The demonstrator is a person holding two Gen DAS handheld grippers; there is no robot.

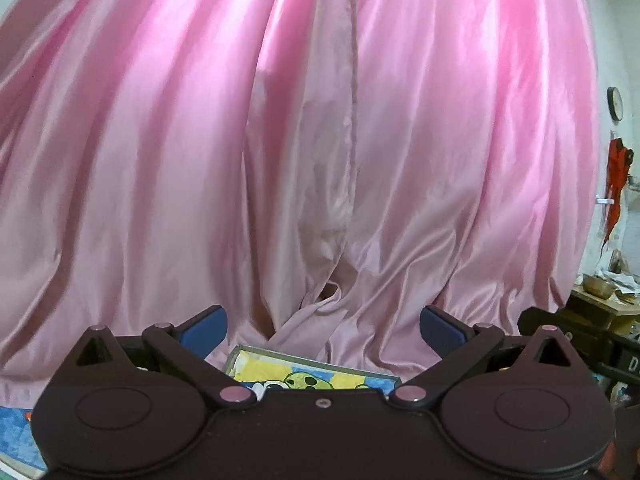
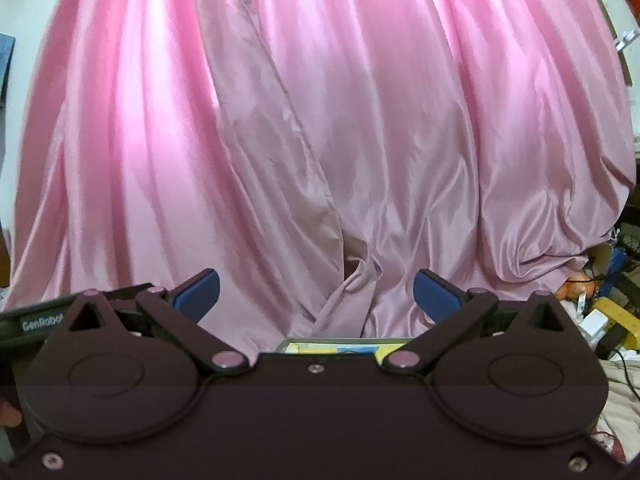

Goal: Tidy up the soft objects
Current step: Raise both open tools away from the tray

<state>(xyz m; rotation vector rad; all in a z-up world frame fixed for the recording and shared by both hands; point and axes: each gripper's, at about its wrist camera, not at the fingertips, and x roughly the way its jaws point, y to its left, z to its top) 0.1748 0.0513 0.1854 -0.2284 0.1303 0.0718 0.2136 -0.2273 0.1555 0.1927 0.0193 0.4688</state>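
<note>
A pair of shiny pink satin curtains [image 1: 168,152] fills the left wrist view, hanging in folds with a seam where the two panels meet at the middle. The same curtains [image 2: 400,120] fill the right wrist view. My left gripper [image 1: 323,322] is open and empty, its blue pads spread wide just in front of the curtain's lower hem. My right gripper [image 2: 316,292] is also open and empty, facing the crumpled hem at the panel gap. Part of the left gripper's body [image 2: 36,322] shows at the right wrist view's left edge.
A framed cartoon picture in yellow and blue [image 1: 308,372] lies below the curtains, also seen in the right wrist view [image 2: 340,346]. A cluttered dark shelf [image 1: 592,320] and wall clock [image 1: 616,103] stand at the right. Toys and cables [image 2: 592,312] pile at the right.
</note>
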